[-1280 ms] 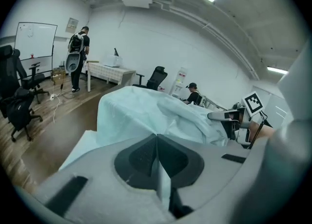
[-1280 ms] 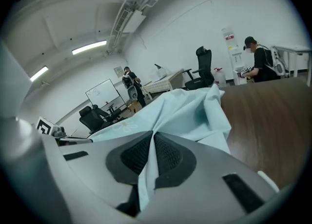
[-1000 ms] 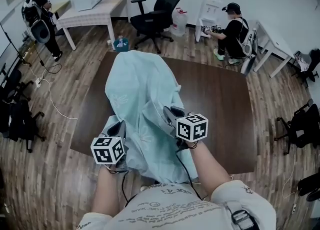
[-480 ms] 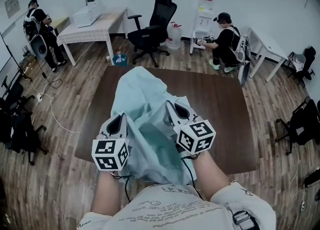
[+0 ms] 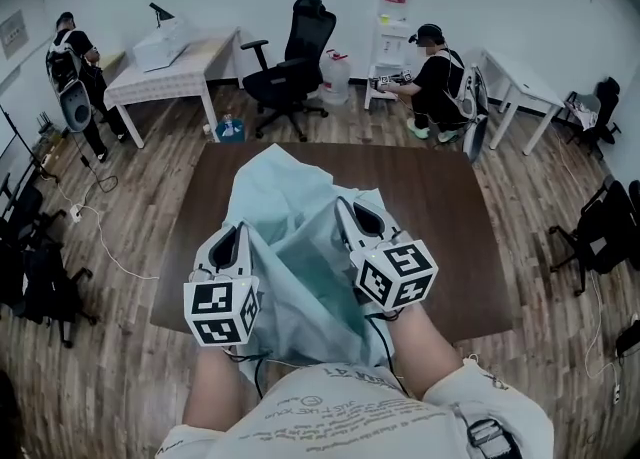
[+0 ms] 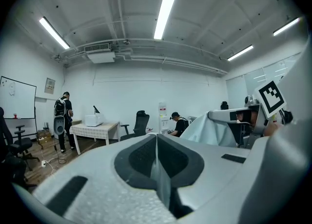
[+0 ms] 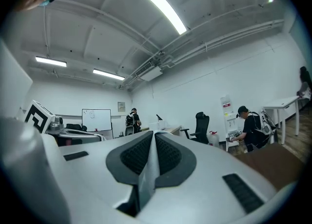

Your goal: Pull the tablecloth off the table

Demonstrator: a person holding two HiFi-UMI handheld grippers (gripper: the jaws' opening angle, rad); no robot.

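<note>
Item: tablecloth point(image 5: 285, 197), pale blue, bunched along the dark tabletop point(image 5: 440, 237). Your left hand-held gripper point(image 5: 234, 235) and right hand-held gripper point(image 5: 350, 211) each clamp its near end (jaws closed on cloth).

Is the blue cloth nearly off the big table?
Partly. Done: most of the dark table is bare, with the tablecloth bunched into a strip down the middle. In hand: left gripper and right gripper are both shut on its raised near end. To do: the far end lies on the tabletop.

Head view steeply down, gripper views roomward
</note>
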